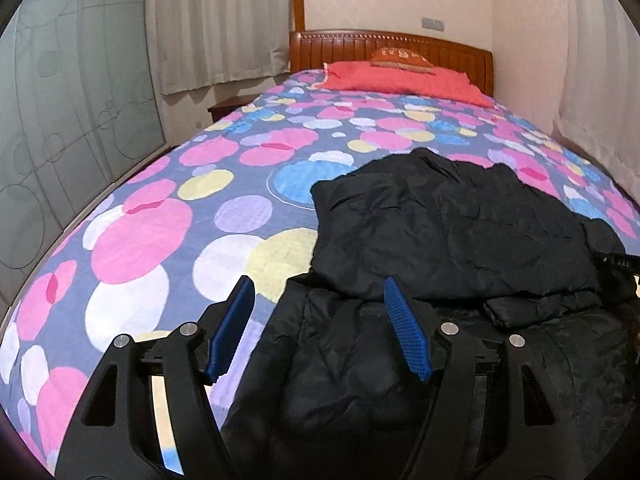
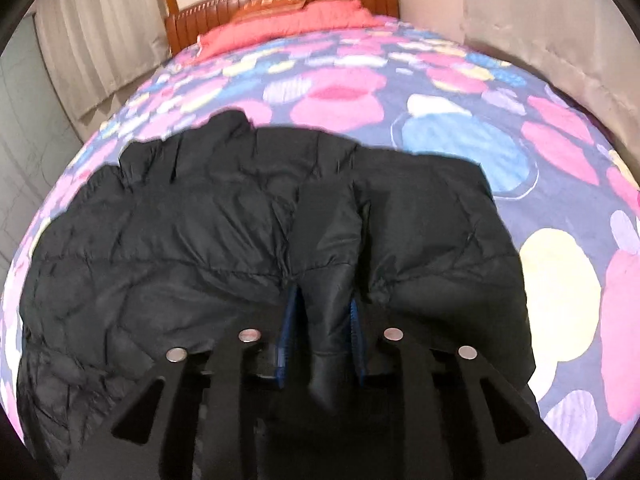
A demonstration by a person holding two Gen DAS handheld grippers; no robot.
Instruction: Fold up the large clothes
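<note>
In the left wrist view, the left gripper [image 1: 318, 304] hangs at lower centre with its jaws released, over the near edge of the black padded jacket [image 1: 452, 232], which fills the lower right of the bed [image 1: 168, 216]. In the blurred right wrist view, the right gripper [image 2: 322, 320] appears clenched on a jacket fold.

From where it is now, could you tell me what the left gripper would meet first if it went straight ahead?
Most likely the black jacket: the open left gripper points at its folded edge, though depth is unclear here.
</note>
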